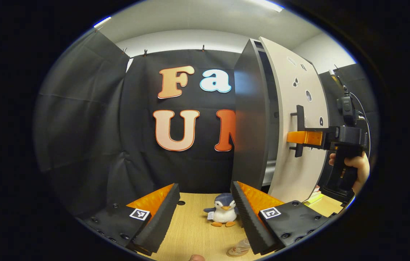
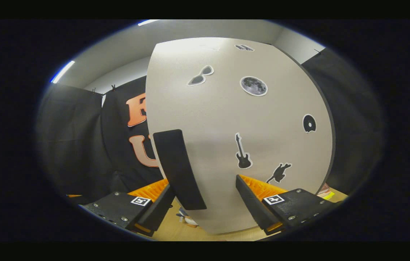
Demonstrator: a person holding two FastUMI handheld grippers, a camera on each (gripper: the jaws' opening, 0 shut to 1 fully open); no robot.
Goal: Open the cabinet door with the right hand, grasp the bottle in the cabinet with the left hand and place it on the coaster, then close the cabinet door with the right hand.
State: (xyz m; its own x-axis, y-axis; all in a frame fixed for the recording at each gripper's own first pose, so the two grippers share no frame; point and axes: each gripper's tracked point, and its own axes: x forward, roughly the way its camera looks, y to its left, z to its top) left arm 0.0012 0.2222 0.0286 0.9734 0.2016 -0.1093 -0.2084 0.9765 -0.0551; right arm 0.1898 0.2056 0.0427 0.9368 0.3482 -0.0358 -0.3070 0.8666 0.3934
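The dark grey cabinet (image 1: 250, 119) stands on the right of the wooden table, and its beige door (image 1: 299, 108) is ajar, with a narrow gap showing a dim interior. In the right gripper view the stickered door (image 2: 241, 119) is close in front. Its black vertical handle (image 2: 178, 168) lies between the open fingers of my right gripper (image 2: 205, 185), near the left finger. The left gripper view shows that right gripper (image 1: 295, 138) at the handle (image 1: 300, 130), held by a hand (image 1: 359, 168). My left gripper (image 1: 205, 186) hangs open over the table. A clear glassy object (image 1: 239, 248) lies by its right finger.
A small penguin plush (image 1: 224, 214) sits on the table (image 1: 190, 232) between the left gripper's fingers, in front of the cabinet. Stacked papers or books (image 1: 315, 197) lie beyond the door's lower edge at the right. Black cloth walls close the back and left.
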